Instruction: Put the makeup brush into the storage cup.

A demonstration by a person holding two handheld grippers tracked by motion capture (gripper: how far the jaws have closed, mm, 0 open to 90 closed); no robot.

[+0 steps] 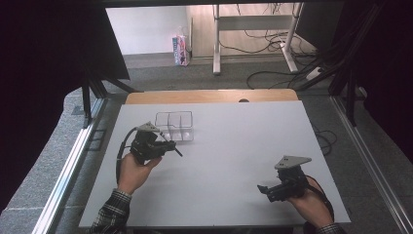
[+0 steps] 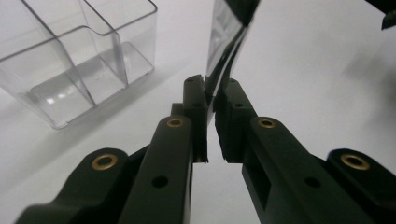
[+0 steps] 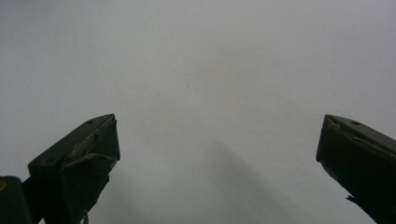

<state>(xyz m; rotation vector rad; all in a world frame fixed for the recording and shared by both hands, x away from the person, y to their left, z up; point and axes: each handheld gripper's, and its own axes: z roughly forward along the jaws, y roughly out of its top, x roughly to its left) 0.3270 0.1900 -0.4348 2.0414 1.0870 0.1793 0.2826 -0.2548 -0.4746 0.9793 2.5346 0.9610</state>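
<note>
Overhead, the left gripper (image 1: 171, 146) sat just beside a clear divided box (image 1: 174, 126) on the white surface (image 1: 229, 146). Along its own jaws, it pinched a thin dark strip (image 2: 224, 51), box up-left. Meanwhile, the right gripper (image 3: 217, 154) stood spread over bare surface.

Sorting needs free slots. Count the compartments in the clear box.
3, as far as the views show. The clear box sits by the left gripper: one long compartment along its far side and two side by side on its near side; glare may hide another divider.
</note>
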